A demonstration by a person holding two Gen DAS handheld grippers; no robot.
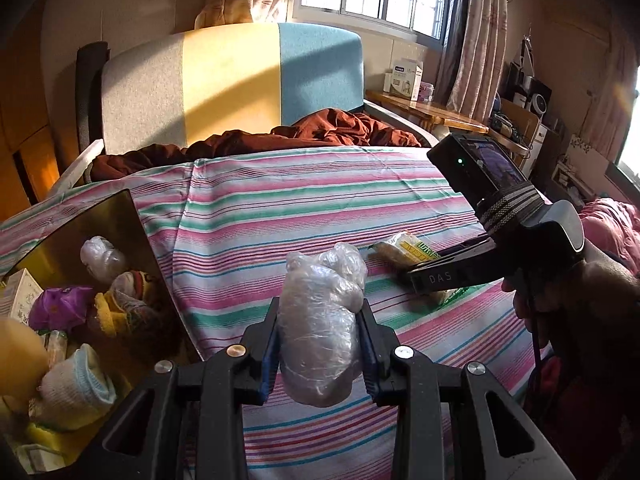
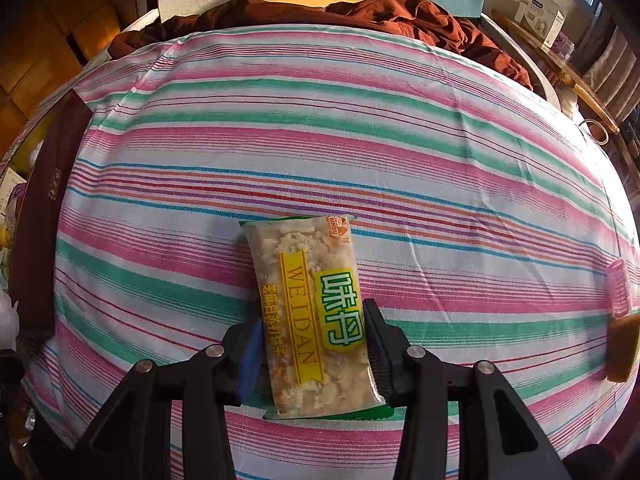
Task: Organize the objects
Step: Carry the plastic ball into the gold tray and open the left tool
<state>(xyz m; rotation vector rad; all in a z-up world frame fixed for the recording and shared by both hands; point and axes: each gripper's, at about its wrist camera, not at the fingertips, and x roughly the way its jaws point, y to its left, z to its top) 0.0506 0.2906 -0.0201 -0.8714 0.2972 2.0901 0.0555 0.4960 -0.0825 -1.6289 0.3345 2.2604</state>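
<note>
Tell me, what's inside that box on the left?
Inside the box I can see a plastic-wrapped bundle, something purple, a yellow knitted thing and a rolled white sock. Whatever lies underneath them is covered.

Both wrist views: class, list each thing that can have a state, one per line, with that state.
Left gripper: shut on plastic-wrapped bundle, lifted off the cloth.
Right gripper: fingers shut on the snack packet, lying flat on the striped cloth.
Box: open, partly filled.
</note>
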